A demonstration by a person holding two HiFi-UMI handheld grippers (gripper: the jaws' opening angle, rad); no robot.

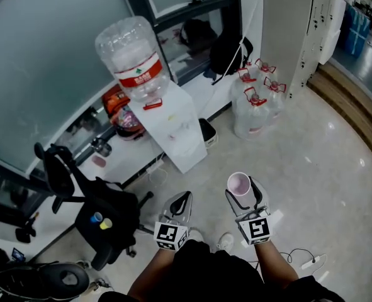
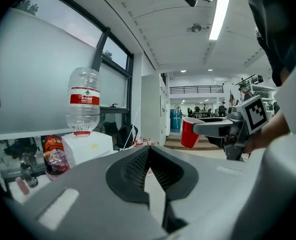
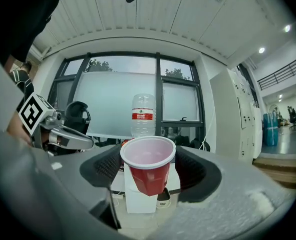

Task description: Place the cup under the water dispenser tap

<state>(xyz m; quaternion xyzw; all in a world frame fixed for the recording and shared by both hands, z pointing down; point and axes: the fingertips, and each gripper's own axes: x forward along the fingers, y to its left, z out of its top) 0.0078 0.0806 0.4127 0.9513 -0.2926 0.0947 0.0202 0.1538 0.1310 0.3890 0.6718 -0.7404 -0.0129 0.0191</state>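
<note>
The right gripper (image 1: 242, 191) grasps the red cup (image 3: 148, 165) upright, well apart from the water dispenser (image 1: 176, 128) standing farther off to the left. The left gripper (image 1: 180, 200) beside it is clenched, empty.

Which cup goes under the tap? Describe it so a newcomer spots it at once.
Find the white water dispenser with the upturned clear bottle by the window. In front of it, the right gripper holds the red cup upright, white inside. The left gripper beside it is shut and empty.
</note>
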